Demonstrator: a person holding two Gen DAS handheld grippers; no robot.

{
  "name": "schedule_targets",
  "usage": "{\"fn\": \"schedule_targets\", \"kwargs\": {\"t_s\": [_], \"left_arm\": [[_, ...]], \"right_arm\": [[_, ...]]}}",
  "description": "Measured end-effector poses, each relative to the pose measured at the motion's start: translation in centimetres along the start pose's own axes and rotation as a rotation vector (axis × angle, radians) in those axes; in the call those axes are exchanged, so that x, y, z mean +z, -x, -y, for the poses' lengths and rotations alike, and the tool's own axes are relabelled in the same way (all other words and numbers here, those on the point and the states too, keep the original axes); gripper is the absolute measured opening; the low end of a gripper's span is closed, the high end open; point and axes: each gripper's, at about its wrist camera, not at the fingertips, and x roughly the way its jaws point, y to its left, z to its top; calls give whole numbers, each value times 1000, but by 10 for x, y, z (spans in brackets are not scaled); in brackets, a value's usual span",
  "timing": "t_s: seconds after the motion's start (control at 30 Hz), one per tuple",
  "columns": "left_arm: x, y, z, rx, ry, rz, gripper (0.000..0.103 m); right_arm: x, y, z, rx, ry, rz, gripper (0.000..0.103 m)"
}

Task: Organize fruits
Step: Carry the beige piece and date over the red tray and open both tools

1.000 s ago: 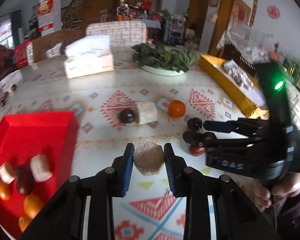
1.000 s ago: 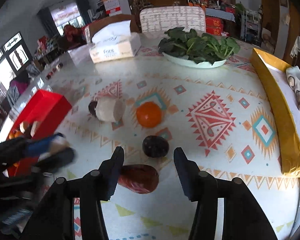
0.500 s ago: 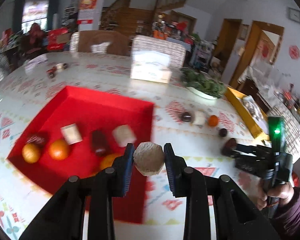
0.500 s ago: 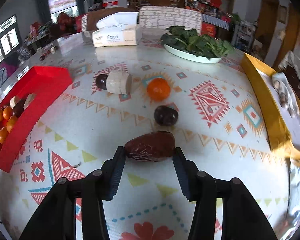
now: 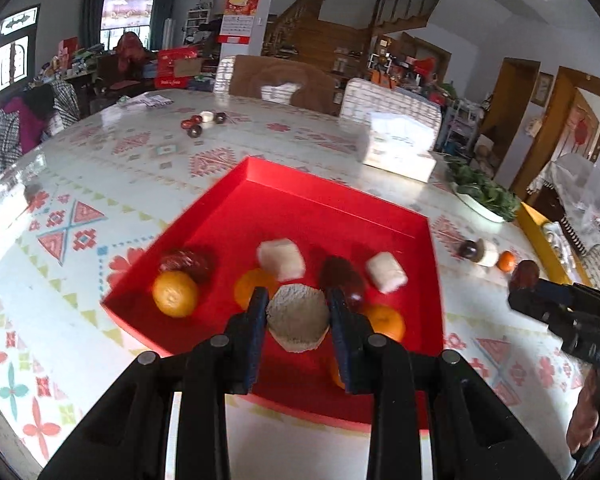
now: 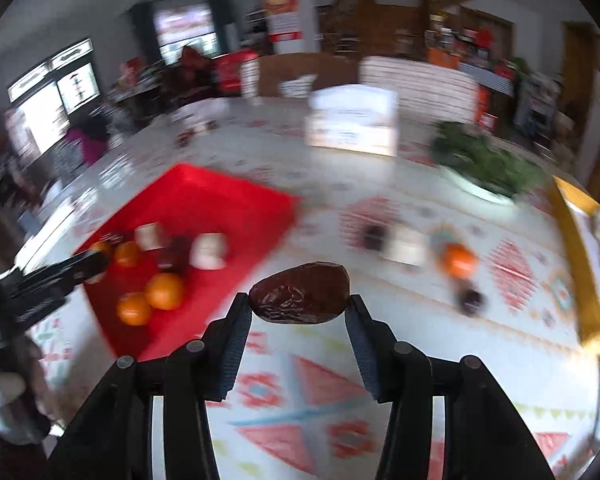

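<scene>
My left gripper (image 5: 298, 320) is shut on a pale round white chunk (image 5: 298, 317) and holds it above the near part of the red tray (image 5: 320, 208). The tray holds several oranges (image 5: 175, 293), white chunks (image 5: 281, 259) and dark dates (image 5: 186, 261). My right gripper (image 6: 299, 308) is shut on a dark brown date (image 6: 299, 298), held in the air over the table right of the tray (image 6: 204, 196). It also shows in the left wrist view (image 5: 524, 280). An orange (image 6: 458, 261), a white chunk (image 6: 406, 245) and dark fruits (image 6: 374, 236) lie on the table.
A tissue box (image 5: 400, 148) and a plate of greens (image 5: 482, 196) stand beyond the tray. A yellow tray (image 6: 576, 256) lies along the right edge. A few small fruits (image 5: 200, 120) sit at the far side of the patterned table.
Both grippers lifted off the table with their fruit. The left swung left to over the red tray with the white chunk; the right closed on the date, raised it and moved left toward the tray.
</scene>
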Motion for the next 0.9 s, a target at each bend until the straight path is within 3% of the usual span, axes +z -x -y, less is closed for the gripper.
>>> {"fn": "schedule_targets", "kwargs": {"t_s": [0.27,0.33,0.4,0.47,0.6,0.67,0.7,0.9], "left_arm": [[7,-12,-12,24,-7,-15,30],[7,-9,-14,12,3,-7,36],[7,-5,-16,13,11,10,50],[7,0,-19,19,21,24,56],[8,10,-28,12,63,49,78],[8,16,-31,-3,81,65,81],[9,18,-31,-5,85,70,82],[9,34,-18,3,63,101,85]], "right_arm": [[16,-53,-71,40,142,-59,53],[18,-65,-81,33,161,-72,53],[17,-69,-85,34,171,-81,53],[18,-73,-89,29,181,-81,53],[19,-78,-90,19,185,-77,55],[19,-76,-87,24,170,-70,70],[20,-75,-85,25,163,-63,73],[19,-56,-79,5,163,-13,74]]}}
